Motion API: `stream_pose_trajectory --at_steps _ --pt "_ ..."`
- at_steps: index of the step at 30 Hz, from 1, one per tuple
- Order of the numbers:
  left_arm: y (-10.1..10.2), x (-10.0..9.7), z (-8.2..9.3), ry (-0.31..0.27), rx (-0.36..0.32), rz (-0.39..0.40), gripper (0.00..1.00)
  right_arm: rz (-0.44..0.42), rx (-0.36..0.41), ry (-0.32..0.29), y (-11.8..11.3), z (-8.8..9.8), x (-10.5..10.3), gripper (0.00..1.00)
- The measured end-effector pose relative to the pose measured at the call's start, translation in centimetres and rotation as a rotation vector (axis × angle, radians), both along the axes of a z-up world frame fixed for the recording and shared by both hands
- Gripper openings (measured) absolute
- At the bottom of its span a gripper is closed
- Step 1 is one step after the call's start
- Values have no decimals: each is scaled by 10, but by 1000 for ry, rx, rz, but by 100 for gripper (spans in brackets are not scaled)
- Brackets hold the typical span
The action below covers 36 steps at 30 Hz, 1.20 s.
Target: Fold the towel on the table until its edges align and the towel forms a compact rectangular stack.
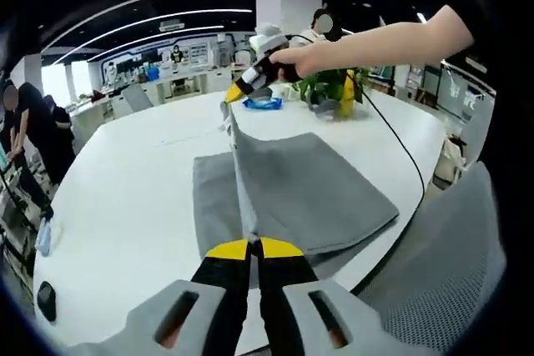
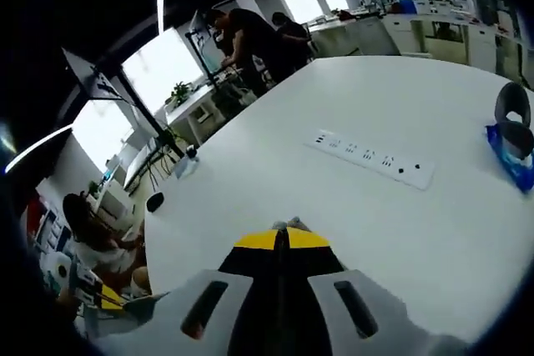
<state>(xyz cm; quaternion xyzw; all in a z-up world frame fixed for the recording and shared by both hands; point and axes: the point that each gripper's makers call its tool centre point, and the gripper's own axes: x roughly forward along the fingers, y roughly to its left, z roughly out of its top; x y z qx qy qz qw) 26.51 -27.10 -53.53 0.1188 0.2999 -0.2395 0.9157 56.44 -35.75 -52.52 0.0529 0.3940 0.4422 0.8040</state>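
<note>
A grey towel lies on the white round table, partly folded over itself. One edge of it is lifted and stretched taut between the two grippers. My left gripper is shut on the near end of that edge. The right gripper, held by a hand, pinches the far end above the table. In the right gripper view my right gripper is shut, with a scrap of grey towel showing at its yellow tips above the white table.
A potted plant and a blue item stand behind the towel. A black cable runs over the table's right side, beside a grey mesh chair. A white power strip lies ahead. People stand beyond the table.
</note>
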Motion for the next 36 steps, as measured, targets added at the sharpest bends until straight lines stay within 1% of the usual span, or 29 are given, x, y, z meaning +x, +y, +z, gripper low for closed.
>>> stream_pose_trajectory --at_steps 1,2,4,5,9,12,14,15,18,21,22,23,24,25,26,27,28,30,33,36 --pt "2 0 -6 26 18 -17 2 1 0 10 2 -3 0 0" --pt "4 1 -8 30 17 -11 2 0 -1 21 5 -8 0 0" --pt "9 4 -12 43 7 -3 2 0 -14 31 7 -16 2 0" --pt "11 3 -15 63 -1 -3 2 1 -17 39 9 -20 3 0" --pt "19 2 -26 108 -23 -21 2 8 -16 64 17 -32 0 0" --pt "26 4 -33 114 -28 -9 2 8 -24 76 19 -41 3 0" --pt "28 6 -34 93 -17 0 3 -9 -19 95 20 -47 6 0" --pt "28 6 -35 86 -16 -1 3 -22 -9 117 22 -50 7 0" --pt "28 7 -41 87 -17 6 3 -25 -4 126 27 -56 4 0" --pt "33 6 -54 95 17 31 3 -26 12 133 31 -61 5 0" --pt "34 6 -55 88 30 20 3 -14 12 127 33 -64 4 0" --pt "37 8 -54 51 89 -24 4 5 8 99 34 -65 4 0" --pt "41 10 -54 29 125 -28 5 34 9 91 37 -65 1 0" --pt "45 12 -53 14 157 -30 6 37 13 89 38 -65 0 0" --pt "49 12 -54 17 184 -22 7 38 15 86 38 -64 -2 0" --pt "50 12 -54 20 181 -17 7 33 29 82 38 -63 -2 1" --pt "53 14 -54 14 186 -7 7 29 33 80 38 -62 -2 1" --pt "55 15 -53 17 172 8 7 39 34 74 36 -61 -5 0" --pt "55 14 -49 13 140 25 6 48 15 73 27 -62 -9 0" --pt "48 13 -43 19 102 19 4 62 -12 37 13 -63 -12 0"
